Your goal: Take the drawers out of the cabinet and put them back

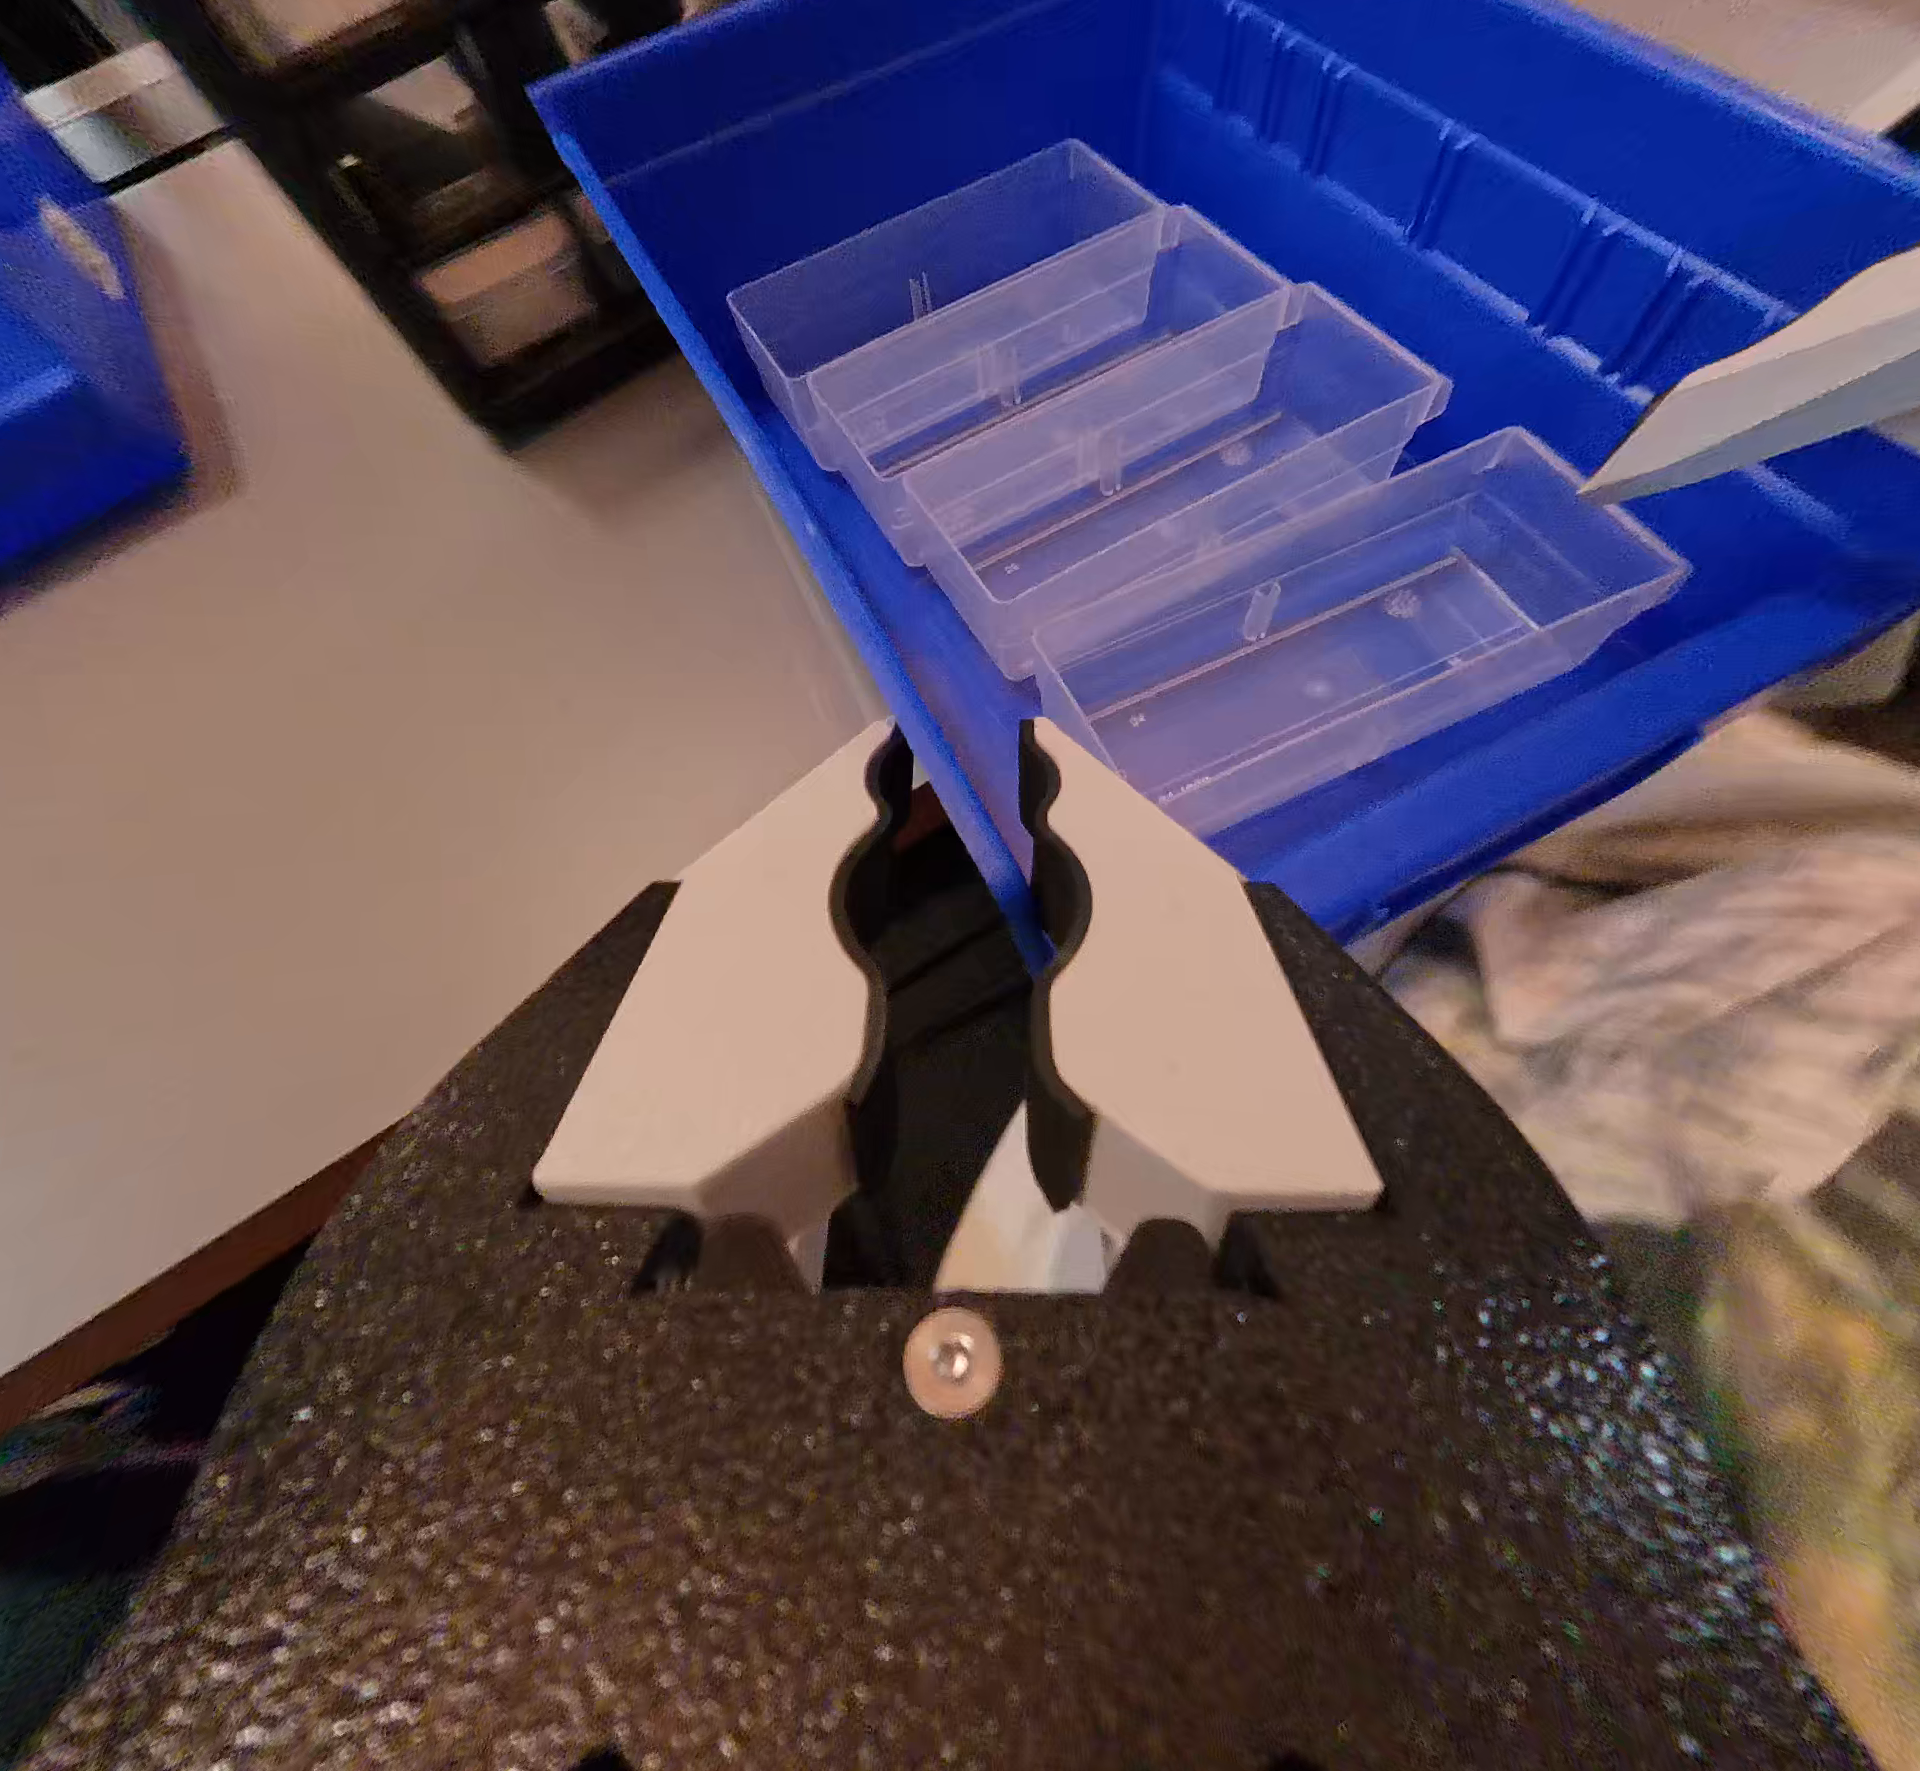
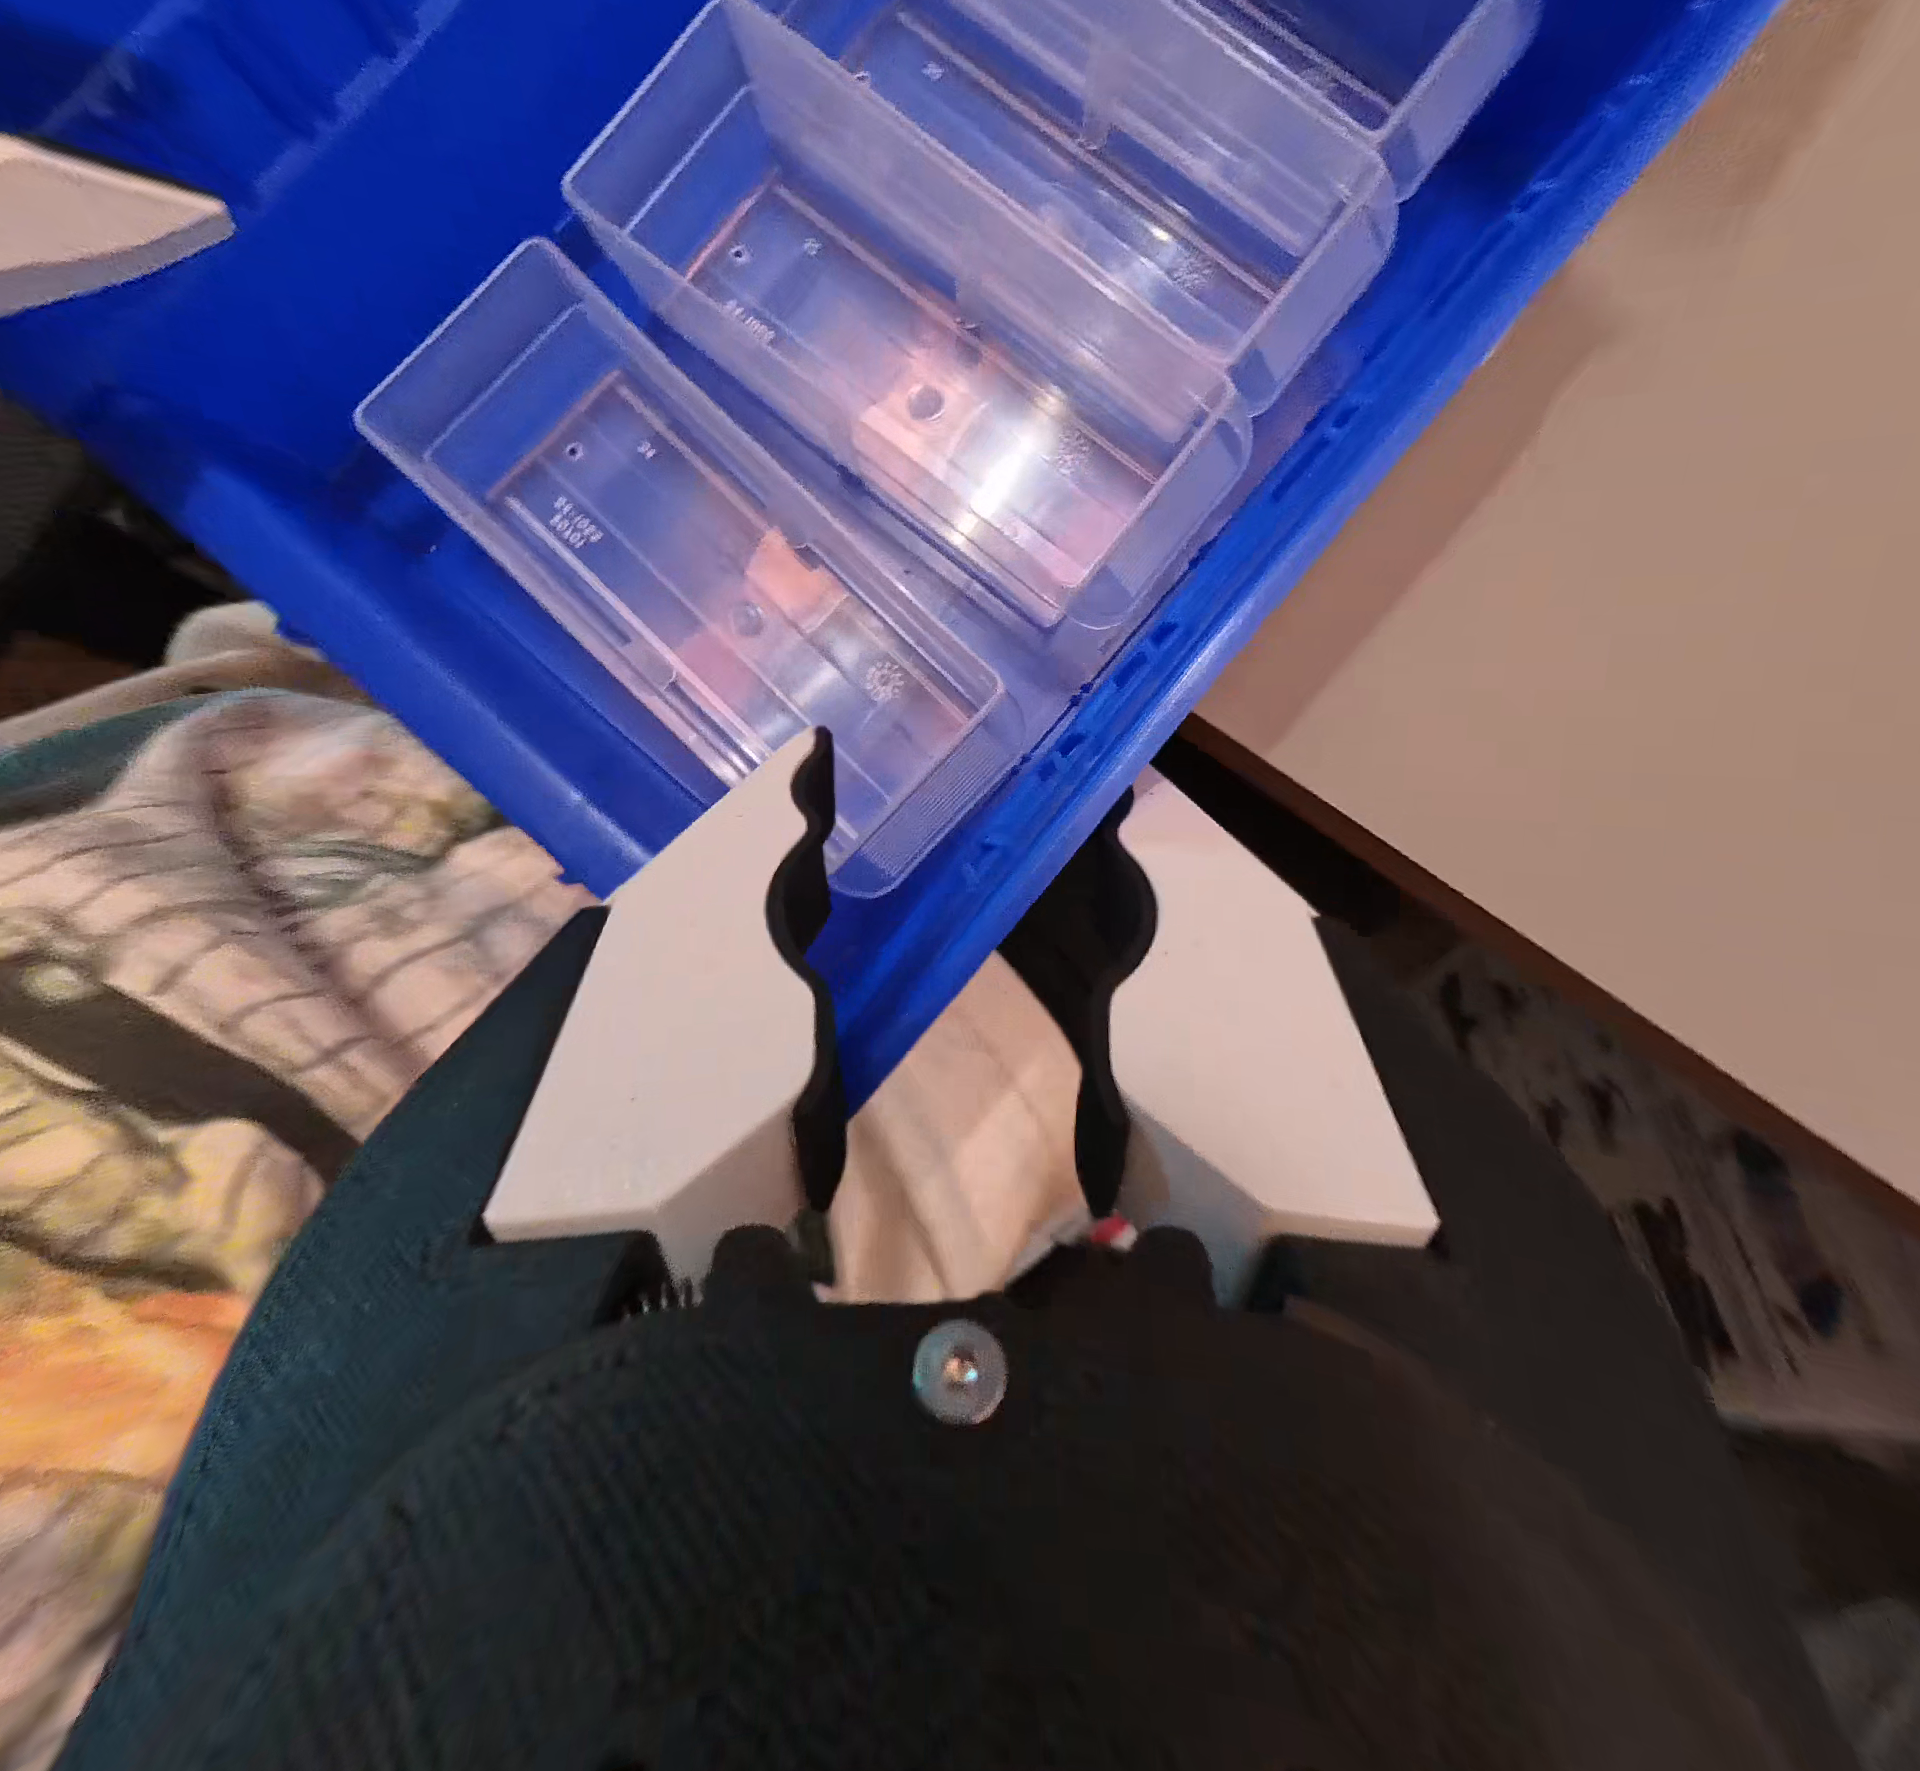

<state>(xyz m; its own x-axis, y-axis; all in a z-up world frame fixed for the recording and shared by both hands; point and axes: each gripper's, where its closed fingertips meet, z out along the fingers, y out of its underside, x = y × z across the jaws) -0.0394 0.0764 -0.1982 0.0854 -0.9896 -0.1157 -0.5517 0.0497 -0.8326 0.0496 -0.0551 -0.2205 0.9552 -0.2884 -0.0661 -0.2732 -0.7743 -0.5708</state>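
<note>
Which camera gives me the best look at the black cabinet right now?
The left wrist view. The black cabinet stands on the table behind the blue bin, blurred, with drawers in some slots. The right wrist view shows none of it, only the bin and clear drawers.

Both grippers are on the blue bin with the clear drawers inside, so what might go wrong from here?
1. The blue plastic bin looks tilted and partly off the pale table's edge; the loose clear plastic drawers could slide or spill.
2. The left gripper and right gripper each straddle only a thin wall near a corner, with gaps visible; the bin may slip or twist.
</note>
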